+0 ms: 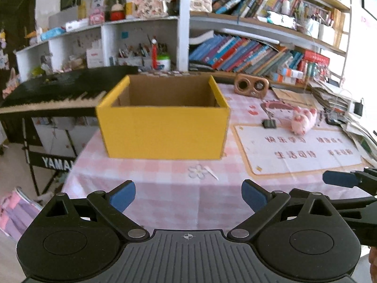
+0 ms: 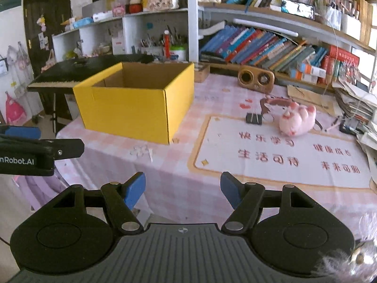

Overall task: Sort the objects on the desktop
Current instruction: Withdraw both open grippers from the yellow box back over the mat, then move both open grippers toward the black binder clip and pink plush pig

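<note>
I see the box [image 1: 162, 127] on the bench [image 1: 165, 200], open top upward, at 12 o'clock from my left hand-held gripper [image 1: 188, 197]. Its long axis runs from 9 to 3 o'clock in the left view. The pig [image 1: 304, 120] lies on its side at 2 o'clock, on the mat [image 1: 297, 151], its long axis going from 8 to 2 o'clock. The clip [image 1: 269, 124] lies just left of the pig, apart from it.

My left gripper hangs level before the near bench edge, its jaws wide and holding nothing. My right hand-held gripper [image 2: 183, 189] hangs level too, also wide and with nothing between the pads.

Only the right view shows the pen [image 2: 333, 123] at 3 o'clock of the pig [image 2: 298, 121]. It also shows the box [image 2: 134, 108] turned, one corner pointing to me.
</note>
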